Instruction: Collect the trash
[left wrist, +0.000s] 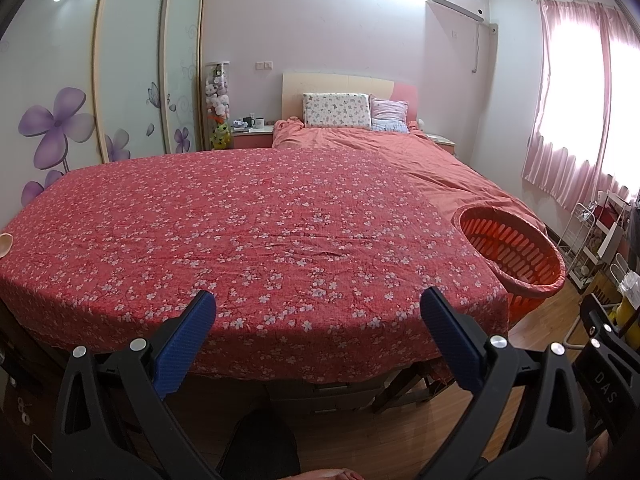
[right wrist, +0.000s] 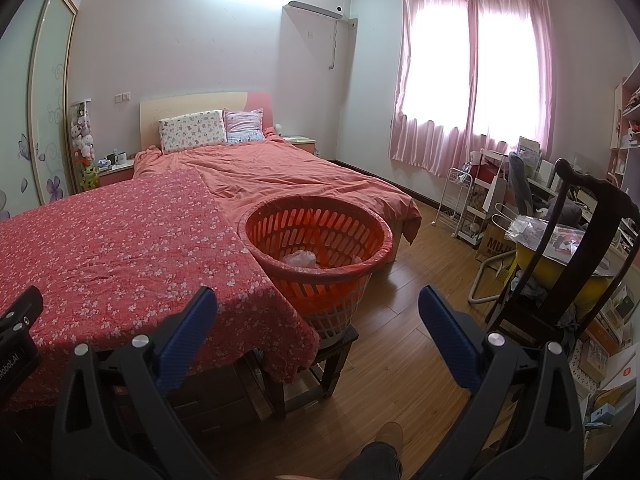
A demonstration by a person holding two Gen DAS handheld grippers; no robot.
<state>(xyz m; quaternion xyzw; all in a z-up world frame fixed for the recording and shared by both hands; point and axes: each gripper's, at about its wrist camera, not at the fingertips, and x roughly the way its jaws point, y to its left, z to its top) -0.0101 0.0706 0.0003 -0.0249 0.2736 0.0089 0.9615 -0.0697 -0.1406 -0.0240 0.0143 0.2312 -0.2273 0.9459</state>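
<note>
Left wrist view looks across a desk covered with a red cotton cloth printed with small white blossoms (left wrist: 256,240); the cloth is lightly creased and bare of objects apart from a pale rounded thing cut off at the far left edge (left wrist: 5,243), too little of it showing to identify. The left gripper (left wrist: 318,336) hovers at the near edge of the desk, its two blue ribbed fingers (left wrist: 186,346) spread wide apart and holding nothing. At the desk's right corner stands a round orange plastic basket with slotted walls (left wrist: 516,248); from this angle its inside bottom is hidden.

Right wrist view shows what the other does not: the basket (right wrist: 320,240) sits on a small dark wooden stool (right wrist: 320,364) just beside the desk (right wrist: 112,248), and in its bottom lies a crumpled clear plastic bag of trash (right wrist: 302,259). The right gripper (right wrist: 318,334) hangs over the wooden plank floor (right wrist: 400,340) near the basket, fingers also wide apart and empty. Only this view takes in a dark carved wooden chair (right wrist: 576,240) at the right and a pink sheer curtain (right wrist: 472,80) over a bright window. Beyond the desk in both views is a bed with a wrinkled salmon quilt (right wrist: 280,176).
</note>
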